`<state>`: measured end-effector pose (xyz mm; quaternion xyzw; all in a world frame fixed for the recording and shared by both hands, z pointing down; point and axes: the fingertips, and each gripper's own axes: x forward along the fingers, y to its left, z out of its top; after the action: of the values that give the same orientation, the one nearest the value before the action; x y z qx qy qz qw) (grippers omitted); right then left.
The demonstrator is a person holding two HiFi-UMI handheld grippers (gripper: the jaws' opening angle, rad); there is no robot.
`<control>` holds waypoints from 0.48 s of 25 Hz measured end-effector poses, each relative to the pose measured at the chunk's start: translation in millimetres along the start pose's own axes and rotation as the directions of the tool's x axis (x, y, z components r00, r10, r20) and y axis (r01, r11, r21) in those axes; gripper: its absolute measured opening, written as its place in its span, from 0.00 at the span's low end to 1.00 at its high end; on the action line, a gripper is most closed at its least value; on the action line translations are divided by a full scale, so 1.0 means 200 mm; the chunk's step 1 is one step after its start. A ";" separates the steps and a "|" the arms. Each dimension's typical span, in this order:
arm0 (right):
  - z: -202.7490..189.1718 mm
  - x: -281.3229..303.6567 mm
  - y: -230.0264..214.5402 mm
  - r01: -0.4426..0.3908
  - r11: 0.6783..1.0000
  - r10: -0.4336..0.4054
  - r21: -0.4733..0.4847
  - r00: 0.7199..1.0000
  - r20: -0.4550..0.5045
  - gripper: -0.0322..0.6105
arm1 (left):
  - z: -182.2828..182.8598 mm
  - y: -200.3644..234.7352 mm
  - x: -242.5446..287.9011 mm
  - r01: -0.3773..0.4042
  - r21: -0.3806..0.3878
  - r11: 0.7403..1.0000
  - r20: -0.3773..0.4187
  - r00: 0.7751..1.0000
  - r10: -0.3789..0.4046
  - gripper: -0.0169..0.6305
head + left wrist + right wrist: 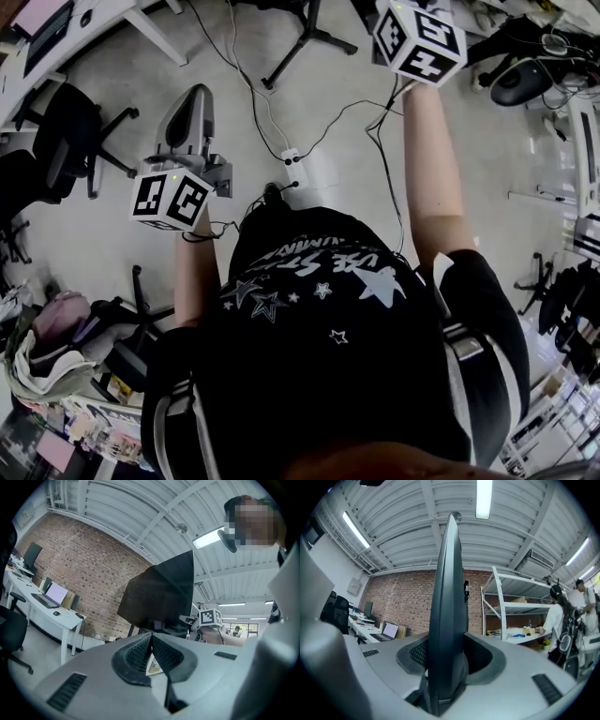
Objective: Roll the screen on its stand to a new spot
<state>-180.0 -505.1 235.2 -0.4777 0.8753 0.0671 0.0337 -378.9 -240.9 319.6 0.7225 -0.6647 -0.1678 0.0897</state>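
While the right gripper (449, 645) pinches the thin edge of the screen (449, 573), which rises edge-on through the middle of the right gripper view, the left gripper (151, 638) has its jaws pressed together with nothing between them. In the left gripper view the dark screen fills the centre beyond its tips, with a brick wall (84, 573) behind at the left.

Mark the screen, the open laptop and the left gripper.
screen (449, 597): right gripper view, its near edge.
open laptop (55, 594): left gripper view, its lit display.
left gripper (151, 637): left gripper view, closed jaw tips.
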 end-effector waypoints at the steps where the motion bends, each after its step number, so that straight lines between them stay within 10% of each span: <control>1: 0.00 -0.02 -0.01 0.002 1.000 -0.002 0.003 1.000 0.000 0.33 | 0.00 -0.01 0.00 0.001 0.000 1.000 0.005 1.000 -0.001 0.05; 12: 0.00 -0.30 -0.12 -0.024 1.000 0.024 0.005 1.000 -0.002 0.34 | -0.03 -0.29 -0.06 0.019 0.033 0.999 0.025 1.000 -0.019 0.04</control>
<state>-127.4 -468.9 240.9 -0.4671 0.8812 0.0647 0.0335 -324.0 -223.6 306.1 0.7280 -0.6615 -0.1667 0.0680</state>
